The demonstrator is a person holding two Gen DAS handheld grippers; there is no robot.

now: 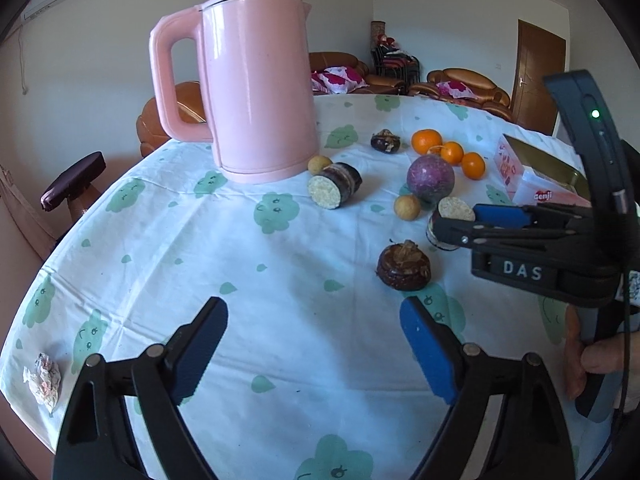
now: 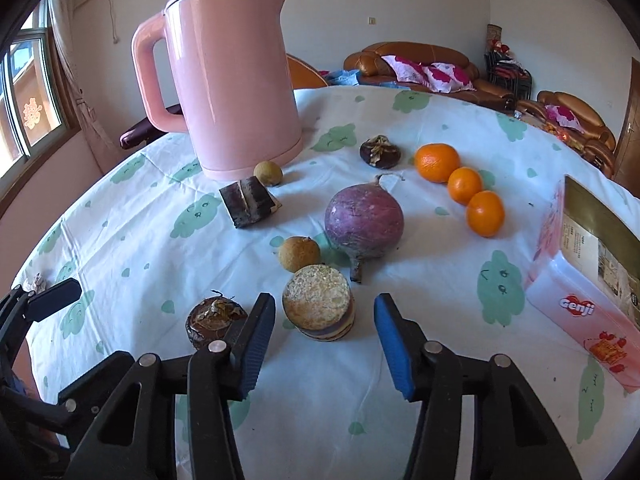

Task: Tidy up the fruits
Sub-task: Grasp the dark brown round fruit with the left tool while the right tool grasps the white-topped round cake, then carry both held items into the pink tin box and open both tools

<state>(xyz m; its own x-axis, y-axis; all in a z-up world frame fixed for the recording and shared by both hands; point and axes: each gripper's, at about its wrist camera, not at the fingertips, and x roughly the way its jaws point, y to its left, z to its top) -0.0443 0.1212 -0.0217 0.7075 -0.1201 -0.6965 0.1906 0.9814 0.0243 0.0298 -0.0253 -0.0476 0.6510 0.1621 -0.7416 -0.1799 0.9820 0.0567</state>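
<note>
Fruits lie scattered on a white tablecloth with green prints (image 1: 248,280). Three oranges (image 2: 438,162) sit in a row at the back right. A round purple root (image 2: 363,220) lies mid-table, with two small tan fruits (image 2: 299,254) near it. A short sugarcane piece (image 2: 318,308) stands on end between the fingers of my right gripper (image 2: 325,300), whose pads stand apart from it; this gripper (image 1: 460,220) also shows in the left wrist view. A dark brown chestnut-like fruit (image 1: 404,266) lies just ahead of my left gripper (image 1: 314,308), which is open and holds nothing.
A tall pink kettle (image 1: 256,92) stands at the back left, with a second cane piece (image 1: 334,186) and a tan fruit (image 1: 319,164) at its base. Another dark fruit (image 2: 379,153) lies behind. A pink tin box (image 2: 580,280) is at the right, a crumpled wrapper (image 1: 43,378) at the left edge.
</note>
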